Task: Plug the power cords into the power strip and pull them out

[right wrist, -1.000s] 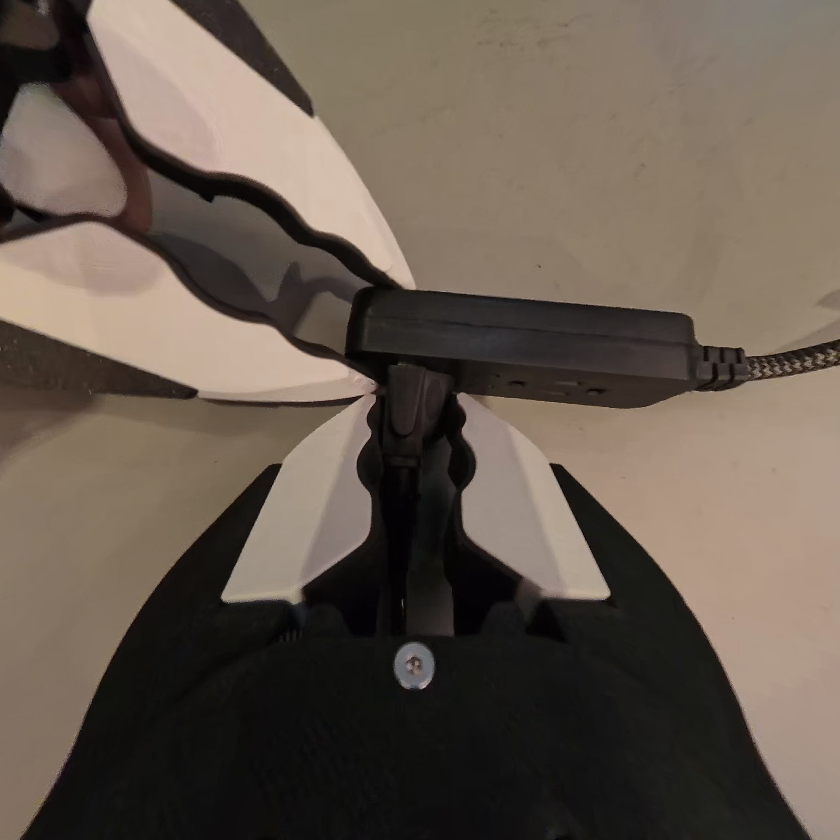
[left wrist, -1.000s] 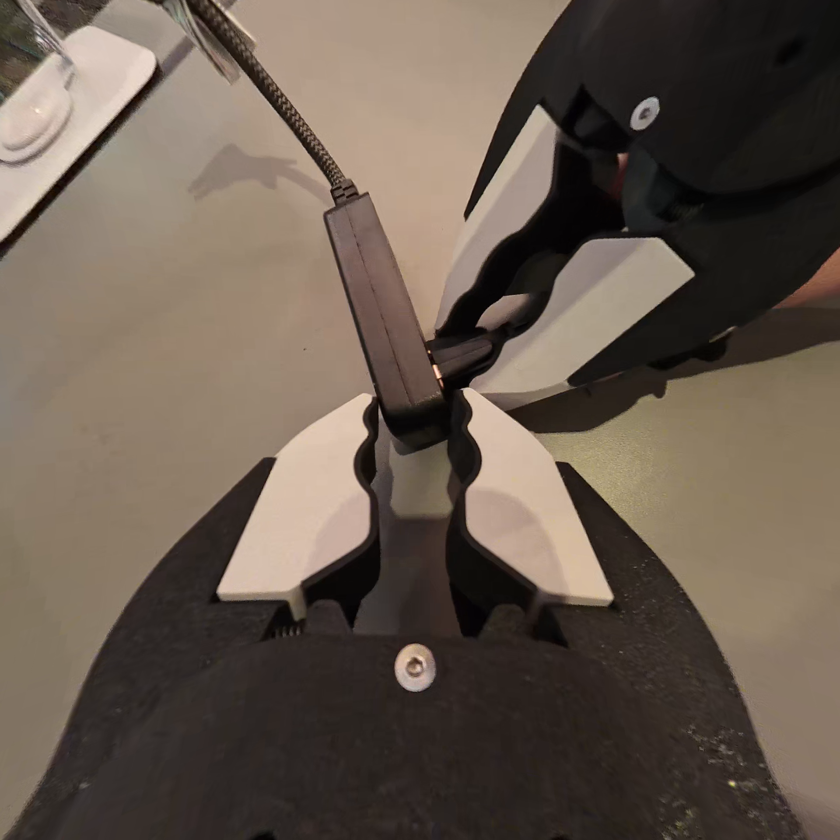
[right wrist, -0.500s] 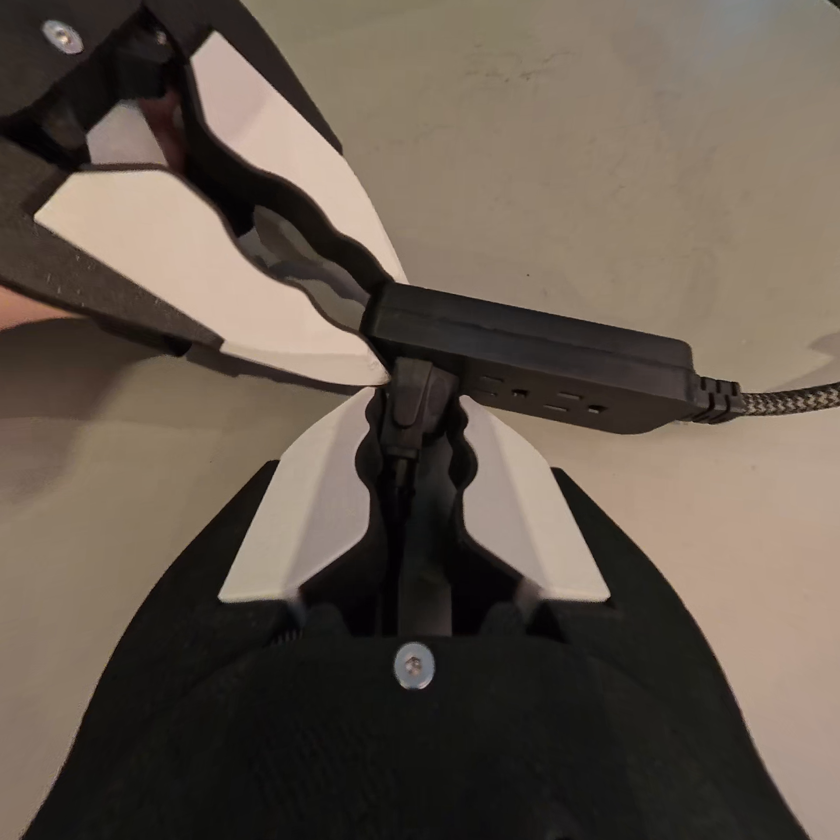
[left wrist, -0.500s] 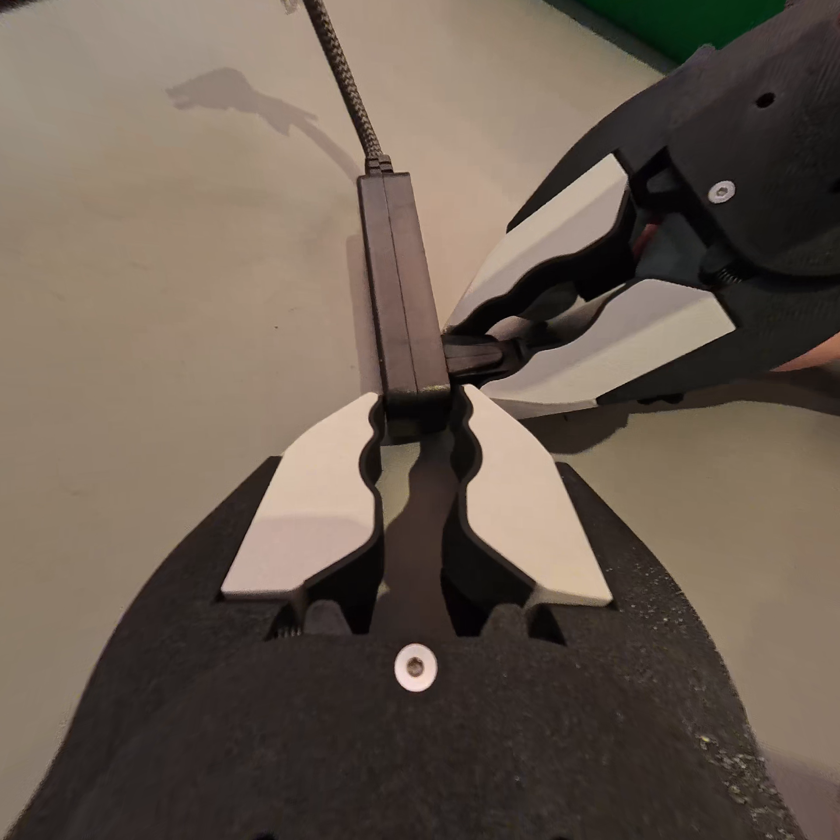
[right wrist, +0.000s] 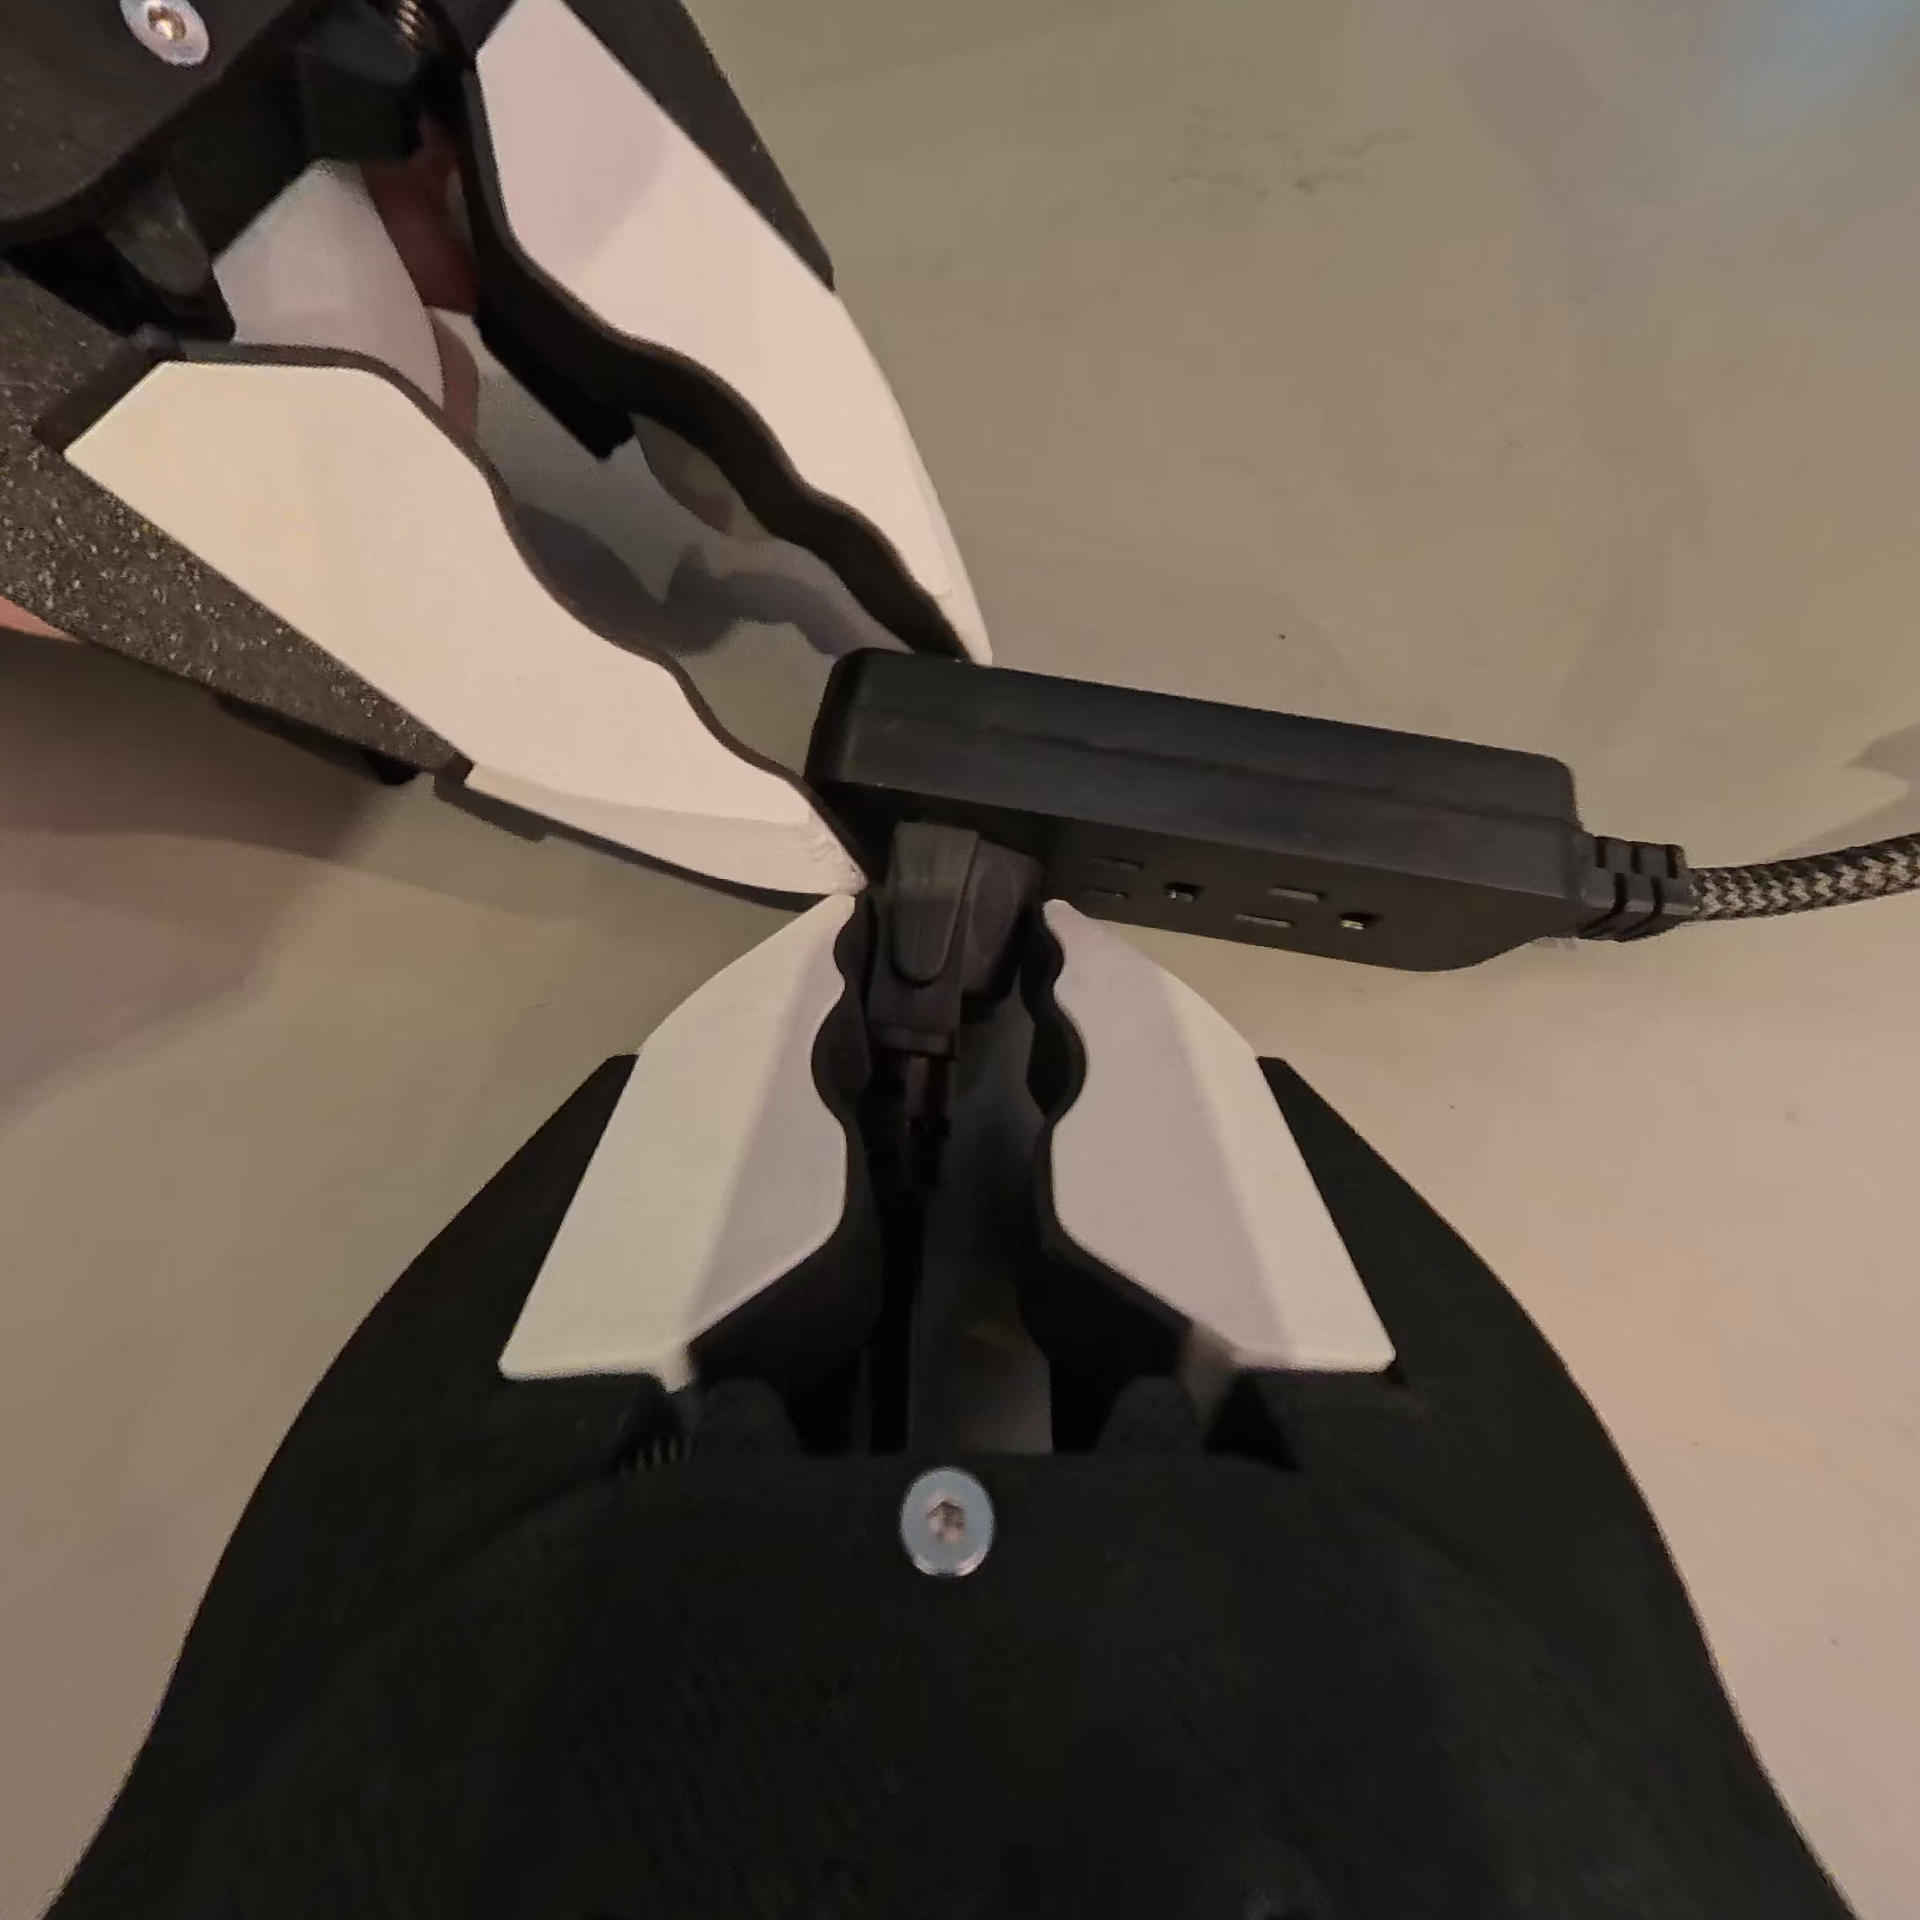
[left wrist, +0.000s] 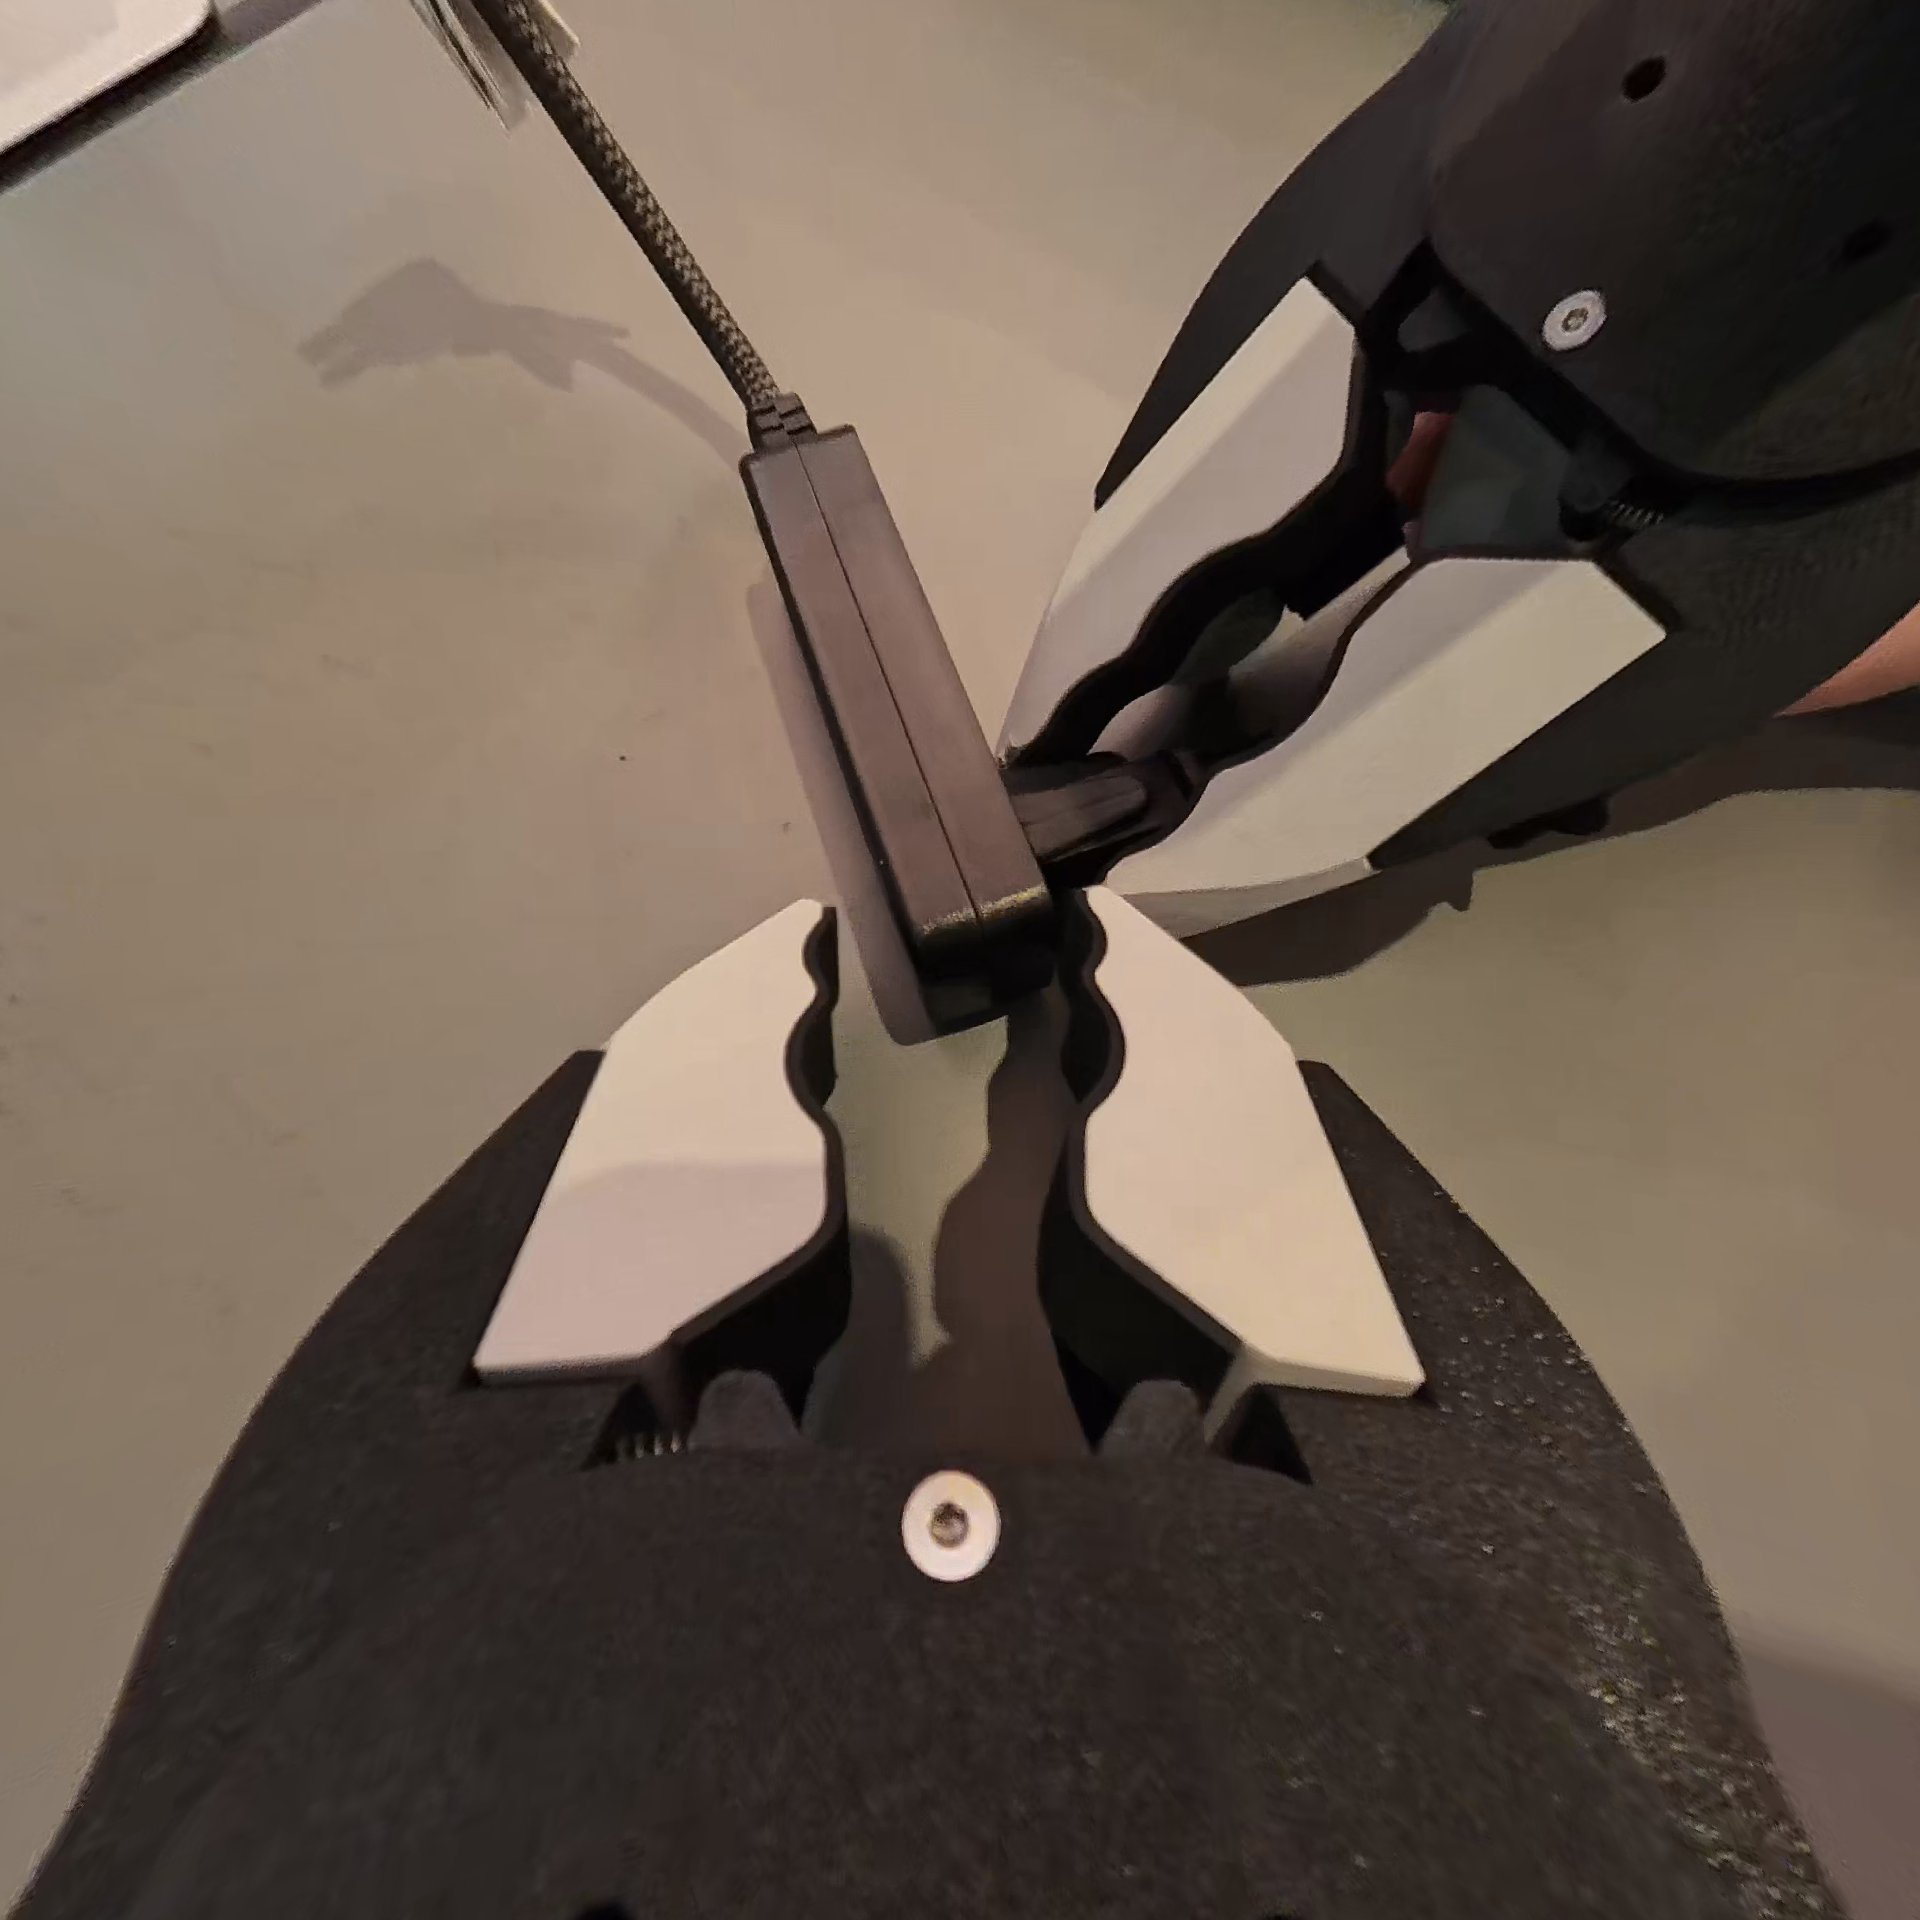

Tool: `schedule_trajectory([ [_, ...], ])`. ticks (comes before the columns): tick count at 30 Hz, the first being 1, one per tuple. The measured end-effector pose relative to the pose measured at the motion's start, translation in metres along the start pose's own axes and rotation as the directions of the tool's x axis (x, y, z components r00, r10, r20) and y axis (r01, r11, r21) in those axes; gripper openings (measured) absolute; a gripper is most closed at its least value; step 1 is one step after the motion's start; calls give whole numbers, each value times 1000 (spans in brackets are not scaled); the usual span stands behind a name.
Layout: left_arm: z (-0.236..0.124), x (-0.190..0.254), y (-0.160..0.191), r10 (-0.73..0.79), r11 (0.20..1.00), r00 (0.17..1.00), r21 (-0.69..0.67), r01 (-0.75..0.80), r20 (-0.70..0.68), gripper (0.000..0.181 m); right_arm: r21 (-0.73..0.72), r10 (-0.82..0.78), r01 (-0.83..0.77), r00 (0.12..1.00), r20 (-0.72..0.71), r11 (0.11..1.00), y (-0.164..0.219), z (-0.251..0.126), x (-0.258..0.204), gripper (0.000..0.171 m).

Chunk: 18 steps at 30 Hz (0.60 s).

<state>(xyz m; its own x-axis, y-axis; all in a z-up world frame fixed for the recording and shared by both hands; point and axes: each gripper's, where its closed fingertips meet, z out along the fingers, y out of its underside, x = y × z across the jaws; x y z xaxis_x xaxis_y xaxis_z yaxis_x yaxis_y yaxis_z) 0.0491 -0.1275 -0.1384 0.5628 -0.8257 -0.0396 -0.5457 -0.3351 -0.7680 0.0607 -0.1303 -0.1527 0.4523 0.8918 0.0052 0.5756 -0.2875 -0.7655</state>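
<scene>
pale grey-beige tabletop [left wrist: 312,727]; white flat tray [left wrist: 83,62] lying at far left corner

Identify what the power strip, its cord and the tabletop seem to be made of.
Power strip: likely matte black moulded plastic, with a seam line along its casing. Its cord: woven fabric braid in a black-and-grey herringbone pattern. Tabletop: smooth beige surface with faint scuffs; material unclear, perhaps laminate.

Dim, warm indoor light falls on a beige table [left wrist: 312,727] in both wide-angle views. Soft-edged shadows lie under the right gripper [left wrist: 1049,821] and beside the braided cable [left wrist: 665,249]. Edges bow from lens distortion. No glare. Near black gripper bodies lose detail; focus is mostly sharp.
</scene>
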Motion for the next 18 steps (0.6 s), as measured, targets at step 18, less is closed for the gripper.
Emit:
schedule_trajectory([
  [18,9,5,15,82,983,992,-158,-97,-98,31,-10,26,-26,1000,-4,1000,1,-1,-2,29],
])
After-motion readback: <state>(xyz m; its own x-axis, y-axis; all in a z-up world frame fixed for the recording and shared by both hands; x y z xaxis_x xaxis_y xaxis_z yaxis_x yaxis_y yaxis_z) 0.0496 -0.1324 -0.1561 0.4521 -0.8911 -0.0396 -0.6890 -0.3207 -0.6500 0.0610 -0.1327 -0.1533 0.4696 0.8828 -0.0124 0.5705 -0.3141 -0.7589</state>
